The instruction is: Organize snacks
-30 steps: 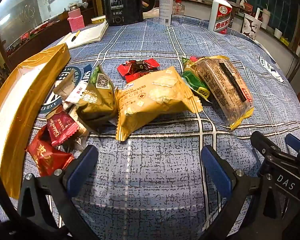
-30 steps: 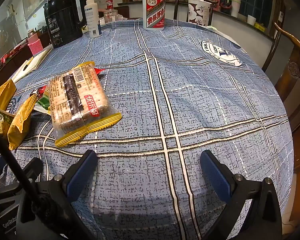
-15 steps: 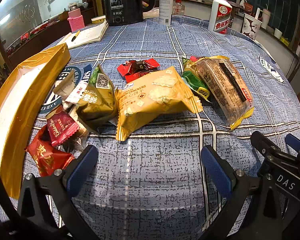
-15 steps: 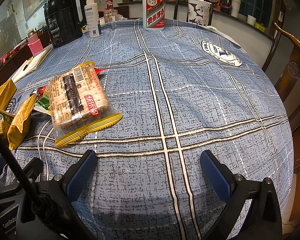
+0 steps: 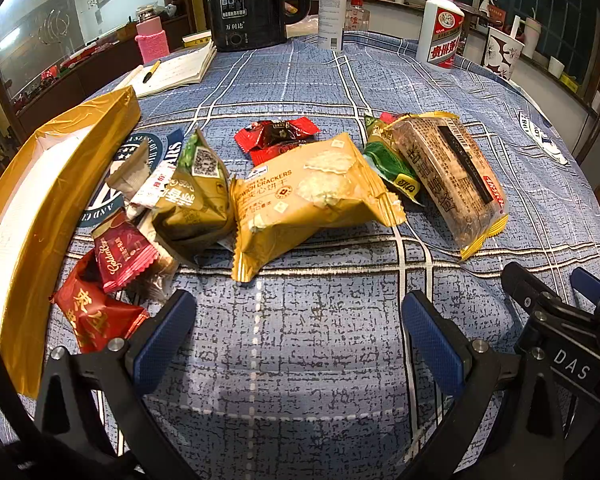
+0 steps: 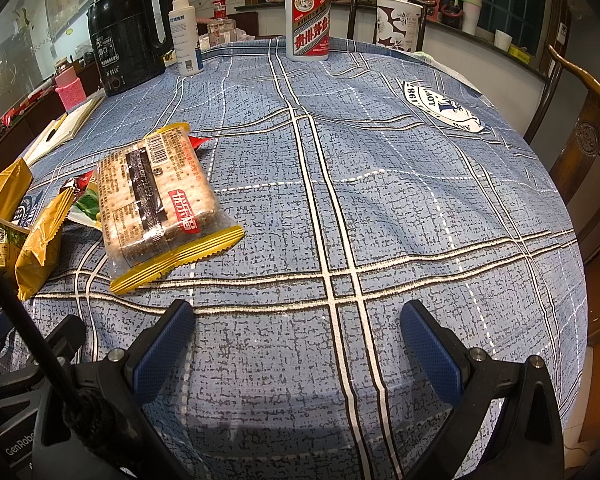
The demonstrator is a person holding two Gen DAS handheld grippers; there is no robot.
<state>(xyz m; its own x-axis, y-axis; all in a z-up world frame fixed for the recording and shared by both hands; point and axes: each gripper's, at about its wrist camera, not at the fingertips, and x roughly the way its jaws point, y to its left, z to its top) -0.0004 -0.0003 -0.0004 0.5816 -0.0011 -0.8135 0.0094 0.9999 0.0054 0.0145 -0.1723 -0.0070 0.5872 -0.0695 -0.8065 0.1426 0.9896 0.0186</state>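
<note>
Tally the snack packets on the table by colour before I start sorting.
Red packets: 4
Gold packets: 2
Pale packets: 2
Green packet: 1
Clear cracker pack: 1
Total: 10 visible; the overlapping pile on the left may hide more.

Yellow snack pack (image 5: pixel 308 194) reads "CRACKERS"; red sachet (image 5: pixel 122 250) perhaps "Golden Bean".

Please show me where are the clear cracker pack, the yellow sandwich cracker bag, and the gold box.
clear cracker pack (image 6: pixel 156 200): right wrist view, middle of its top face.
yellow sandwich cracker bag (image 5: pixel 308 196): left wrist view, centre of its front.
gold box (image 5: pixel 56 208): left wrist view, its outer side wall.
</note>
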